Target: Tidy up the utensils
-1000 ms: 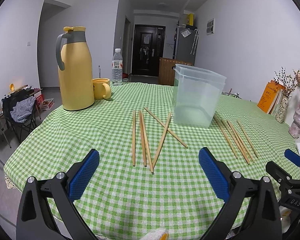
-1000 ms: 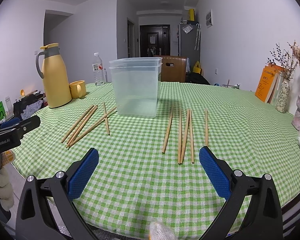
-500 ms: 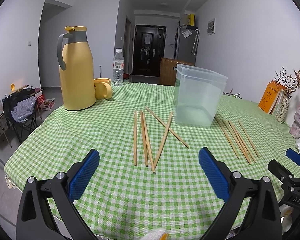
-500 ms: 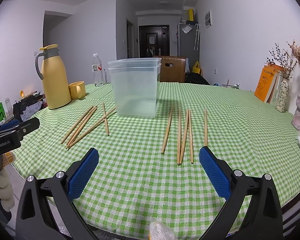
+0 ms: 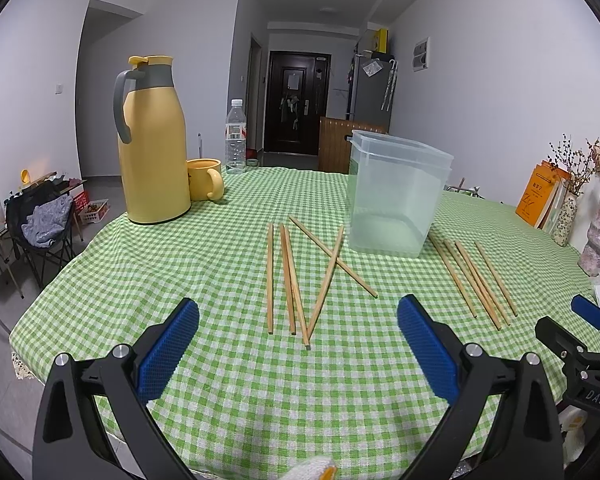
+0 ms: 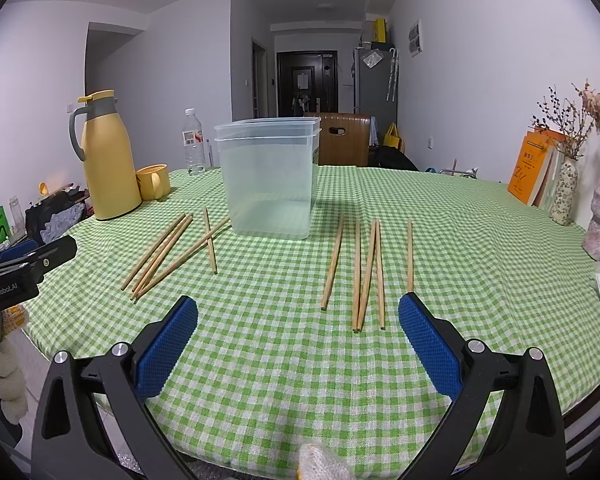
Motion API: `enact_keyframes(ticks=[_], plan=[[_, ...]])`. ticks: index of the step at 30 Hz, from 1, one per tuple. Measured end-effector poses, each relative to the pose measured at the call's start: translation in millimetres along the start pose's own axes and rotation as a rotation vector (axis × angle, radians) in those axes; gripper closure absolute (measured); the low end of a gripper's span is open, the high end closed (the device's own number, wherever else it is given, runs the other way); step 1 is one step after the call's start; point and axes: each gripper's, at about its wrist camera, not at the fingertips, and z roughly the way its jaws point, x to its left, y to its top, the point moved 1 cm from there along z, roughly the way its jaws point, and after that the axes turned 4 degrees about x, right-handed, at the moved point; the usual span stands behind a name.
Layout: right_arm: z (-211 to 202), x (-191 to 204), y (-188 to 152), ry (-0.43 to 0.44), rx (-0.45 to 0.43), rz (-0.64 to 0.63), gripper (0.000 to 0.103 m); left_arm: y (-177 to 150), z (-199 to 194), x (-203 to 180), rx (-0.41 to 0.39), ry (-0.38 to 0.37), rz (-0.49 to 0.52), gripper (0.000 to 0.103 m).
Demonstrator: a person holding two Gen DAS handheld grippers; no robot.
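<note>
Chopsticks lie loose on my green checked tablecloth [image 5: 219, 264], none gripped: my left gripper [image 5: 297, 334] and right gripper [image 6: 297, 334] both hover spread wide with nothing between their blue pads. One cluster of chopsticks [image 5: 300, 276] sits ahead of the left gripper, another cluster [image 6: 364, 268] ahead of the right. Between them stands the clear plastic container [image 6: 269, 176]; the yellow thermos [image 5: 153, 140] is farther left.

Both grippers' fingers [image 5: 167, 350] [image 6: 430, 346] spread, empty.

green checked tablecloth [image 5: 227, 264], yellow jug [image 5: 153, 148], blue gripper pads [image 5: 167, 350]
</note>
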Motion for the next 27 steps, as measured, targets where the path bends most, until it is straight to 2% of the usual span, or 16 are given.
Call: enact_keyframes(ticks=[15, 22, 27], plan=[[7, -10, 1, -0.024, 0.013, 0.017, 0.006, 4, 6, 2, 0.008, -0.003, -0.006, 0.007], [17, -26, 3, -0.064, 0.029, 0.046, 0.006, 10, 15, 6, 0.008, 0.007, -0.008, 0.007], [23, -38, 7, -0.103, 0.039, 0.072, 0.006, 18, 25, 8, 0.011, -0.013, -0.016, 0.007]])
